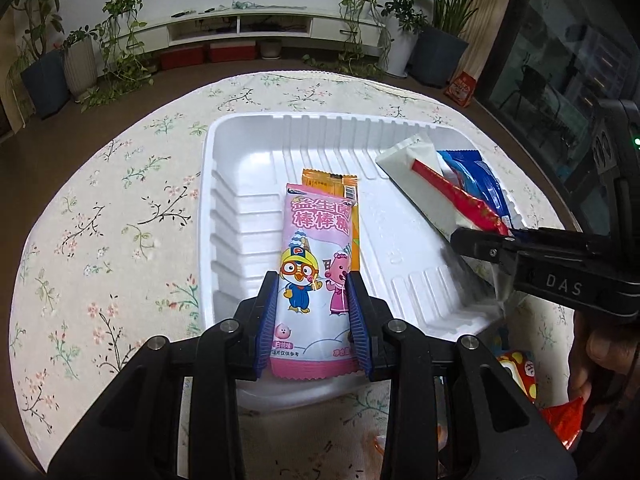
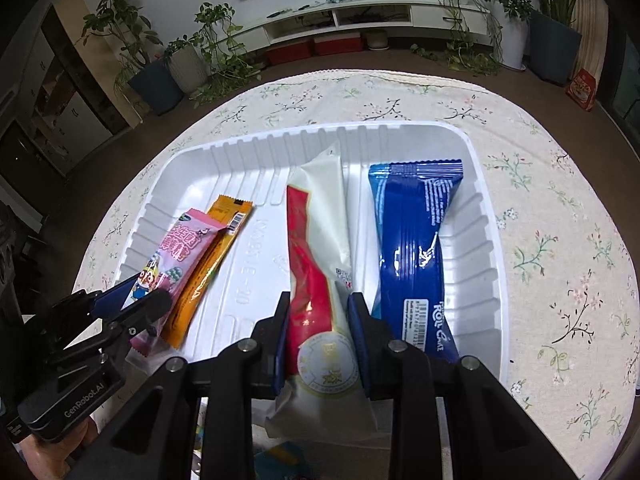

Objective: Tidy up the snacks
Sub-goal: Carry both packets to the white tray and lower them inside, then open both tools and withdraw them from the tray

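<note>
A white foam tray [image 1: 248,152] [image 2: 224,152] sits on the flowered tablecloth. My left gripper [image 1: 312,312] is shut on a pink cartoon lollipop packet [image 1: 312,264] and holds it over the tray's left part, on top of an orange packet [image 1: 340,188]. The right wrist view shows that gripper [image 2: 132,300], the pink packet [image 2: 180,248] and the orange packet [image 2: 216,248]. My right gripper [image 2: 320,336] is shut on a white and red packet [image 2: 316,248] over the tray's middle. A blue roll cake packet [image 2: 412,248] lies at the tray's right.
Loose red and orange snack packets [image 1: 560,424] lie on the cloth near the tray's front right corner. The round table's edge curves around the tray. Potted plants and a low white TV cabinet [image 1: 240,28] stand on the floor beyond.
</note>
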`<state>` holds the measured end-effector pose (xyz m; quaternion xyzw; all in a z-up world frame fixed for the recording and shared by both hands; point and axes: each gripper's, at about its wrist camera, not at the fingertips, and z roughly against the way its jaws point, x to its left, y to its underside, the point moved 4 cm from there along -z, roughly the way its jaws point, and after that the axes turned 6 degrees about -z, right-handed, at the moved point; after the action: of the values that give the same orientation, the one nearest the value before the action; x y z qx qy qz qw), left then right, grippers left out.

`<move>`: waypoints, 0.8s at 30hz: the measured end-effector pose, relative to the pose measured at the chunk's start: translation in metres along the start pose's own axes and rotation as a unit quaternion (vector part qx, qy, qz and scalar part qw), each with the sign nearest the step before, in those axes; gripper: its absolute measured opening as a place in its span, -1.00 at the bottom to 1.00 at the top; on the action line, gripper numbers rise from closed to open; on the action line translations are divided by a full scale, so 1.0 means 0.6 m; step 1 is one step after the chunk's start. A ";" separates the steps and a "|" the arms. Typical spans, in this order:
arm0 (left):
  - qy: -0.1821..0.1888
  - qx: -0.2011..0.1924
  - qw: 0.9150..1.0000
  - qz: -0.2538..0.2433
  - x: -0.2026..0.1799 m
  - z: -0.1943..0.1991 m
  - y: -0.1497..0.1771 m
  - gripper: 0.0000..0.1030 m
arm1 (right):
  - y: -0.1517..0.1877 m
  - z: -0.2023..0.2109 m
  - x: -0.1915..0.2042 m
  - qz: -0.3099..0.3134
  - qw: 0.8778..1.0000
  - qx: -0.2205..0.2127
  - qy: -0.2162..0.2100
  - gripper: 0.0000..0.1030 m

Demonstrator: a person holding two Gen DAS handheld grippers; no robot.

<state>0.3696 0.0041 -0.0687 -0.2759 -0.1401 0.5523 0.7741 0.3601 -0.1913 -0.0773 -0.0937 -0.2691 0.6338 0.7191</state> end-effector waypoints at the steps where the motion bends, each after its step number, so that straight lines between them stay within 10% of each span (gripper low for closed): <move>1: 0.000 0.000 1.000 -0.001 -0.002 0.001 0.002 -0.40 | 0.002 0.001 -0.001 0.002 1.000 -0.002 0.001 -0.43; 9: 0.000 0.005 1.000 0.010 -0.006 -0.002 0.000 -0.34 | 0.007 0.002 0.001 0.022 1.000 -0.001 0.016 -0.42; 24: 0.001 -0.035 0.999 0.035 -0.012 0.050 -0.014 0.89 | 0.000 0.050 0.013 0.026 0.999 -0.033 -0.003 0.34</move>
<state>0.3579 0.0035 -0.0387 -0.3083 -0.1486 0.5733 0.7444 0.3454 -0.1898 -0.0501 -0.1225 -0.2895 0.6436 0.6978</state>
